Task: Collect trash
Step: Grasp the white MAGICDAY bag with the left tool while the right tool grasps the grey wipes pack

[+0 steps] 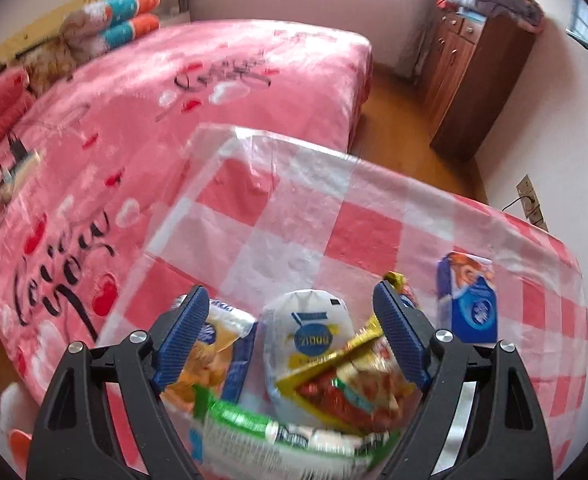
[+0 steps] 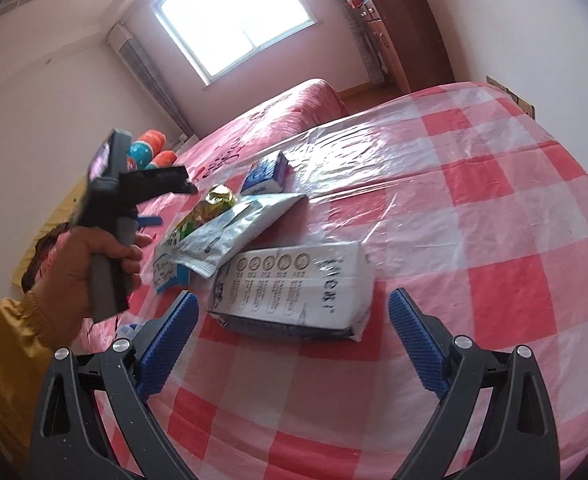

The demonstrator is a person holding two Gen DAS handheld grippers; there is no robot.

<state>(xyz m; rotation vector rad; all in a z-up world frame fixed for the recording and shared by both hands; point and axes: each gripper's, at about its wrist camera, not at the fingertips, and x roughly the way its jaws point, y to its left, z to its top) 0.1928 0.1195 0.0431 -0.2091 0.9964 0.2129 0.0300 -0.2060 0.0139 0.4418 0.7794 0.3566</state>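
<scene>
Snack wrappers lie in a heap on a table under a pink-checked plastic cloth [image 1: 357, 236]. In the left wrist view my left gripper [image 1: 294, 312] is open above a white round packet [image 1: 305, 332], a yellow-red wrapper [image 1: 345, 384], a green-white wrapper [image 1: 262, 436] and a blue-yellow bag [image 1: 214, 356]. A small blue carton [image 1: 469, 300] stands to the right. In the right wrist view my right gripper [image 2: 294, 320] is open just in front of a white bag [image 2: 297, 284]. Behind it lie a silver-white packet [image 2: 234, 232], a green-gold wrapper [image 2: 210, 208] and the blue carton [image 2: 266, 172]. The left gripper's body [image 2: 114, 208] is at the left.
A bed with a pink blanket [image 1: 174, 92] lies beyond the table, with rolled pillows [image 1: 126, 16] at its head. A brown wooden cabinet [image 1: 473, 80] stands by the far wall with folded blankets on top. A wall socket [image 1: 529, 204] is by the table's right edge.
</scene>
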